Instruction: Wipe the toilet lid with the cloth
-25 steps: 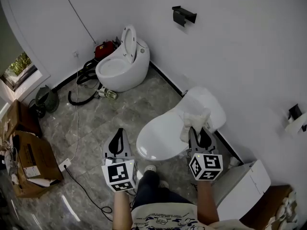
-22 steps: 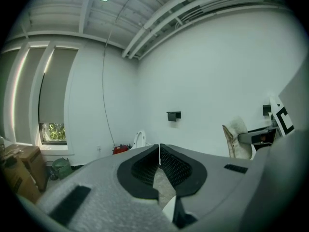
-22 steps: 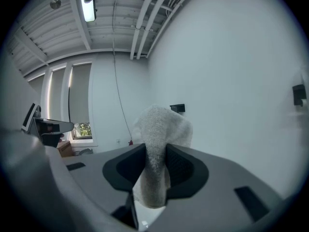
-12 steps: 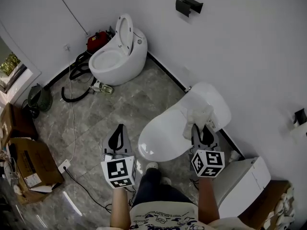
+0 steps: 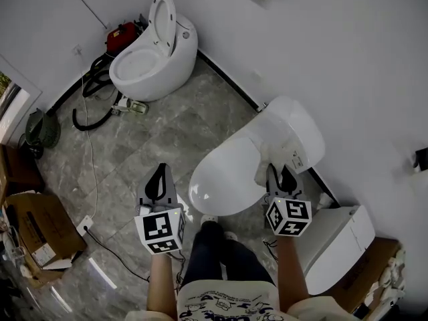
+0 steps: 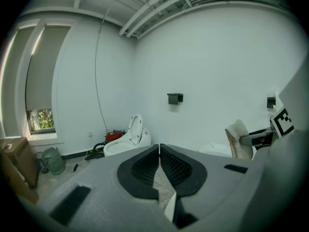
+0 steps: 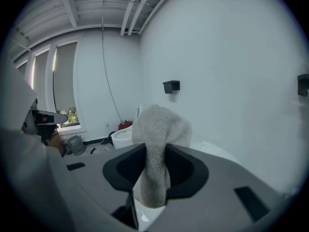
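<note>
Right gripper view: cloth (image 7: pixel 161 125) in right gripper (image 7: pixel 155 149); overhead, perhaps a sliver.

Plain white walls (image 5: pixel 348 59) enclose a bare room with a grey marbled tile floor (image 5: pixel 154 146) and a black skirting strip (image 5: pixel 227 81). In the far corner stands a second toilet (image 5: pixel 148 62) with its seat raised, a red appliance (image 5: pixel 122 37) and a looped black hose (image 5: pixel 90 109) beside it. A cardboard box (image 5: pixel 37 229) sits at the left. Daylight enters through a window (image 6: pixel 41 121) showing green leaves, and a black fixture (image 6: pixel 175 98) hangs on the wall.
</note>
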A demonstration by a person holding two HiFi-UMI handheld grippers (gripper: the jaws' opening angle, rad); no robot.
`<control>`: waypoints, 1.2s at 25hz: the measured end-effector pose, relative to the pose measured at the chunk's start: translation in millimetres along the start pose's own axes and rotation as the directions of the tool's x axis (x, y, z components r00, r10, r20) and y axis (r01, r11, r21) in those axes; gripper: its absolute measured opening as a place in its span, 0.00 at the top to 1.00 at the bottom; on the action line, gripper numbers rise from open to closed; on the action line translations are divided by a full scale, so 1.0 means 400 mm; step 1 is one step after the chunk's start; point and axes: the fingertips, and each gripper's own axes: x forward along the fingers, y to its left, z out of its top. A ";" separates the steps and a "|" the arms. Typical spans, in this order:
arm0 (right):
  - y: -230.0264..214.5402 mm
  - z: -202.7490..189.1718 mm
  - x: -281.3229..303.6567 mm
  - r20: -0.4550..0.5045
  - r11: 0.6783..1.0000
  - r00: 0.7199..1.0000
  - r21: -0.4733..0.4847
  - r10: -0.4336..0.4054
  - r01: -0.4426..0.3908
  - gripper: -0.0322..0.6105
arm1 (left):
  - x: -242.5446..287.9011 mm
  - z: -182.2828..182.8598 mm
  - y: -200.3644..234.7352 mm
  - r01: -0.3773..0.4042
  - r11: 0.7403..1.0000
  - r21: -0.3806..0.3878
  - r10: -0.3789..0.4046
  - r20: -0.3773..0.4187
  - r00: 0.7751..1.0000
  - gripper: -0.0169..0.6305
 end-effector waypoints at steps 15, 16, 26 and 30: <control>-0.036 -0.167 0.195 -0.137 0.998 0.991 -0.058 0.003 -0.011 0.77 | 0.110 -0.193 0.036 -0.011 1.000 -0.008 0.010 -0.120 0.993 0.95; -0.039 -0.178 0.210 -0.147 0.998 0.989 -0.062 0.002 -0.011 0.77 | 0.120 -0.206 0.039 -0.013 1.000 -0.009 0.012 -0.127 0.992 0.95; -0.093 -0.317 0.365 -0.254 0.996 0.967 -0.081 0.004 -0.025 0.77 | 0.200 -0.320 0.031 -0.023 1.000 -0.019 0.019 -0.198 0.980 0.95; -0.110 -0.377 0.421 -0.296 0.996 0.955 -0.090 -0.005 -0.023 0.77 | 0.217 -0.377 0.026 -0.019 0.999 -0.028 0.012 -0.229 0.973 0.95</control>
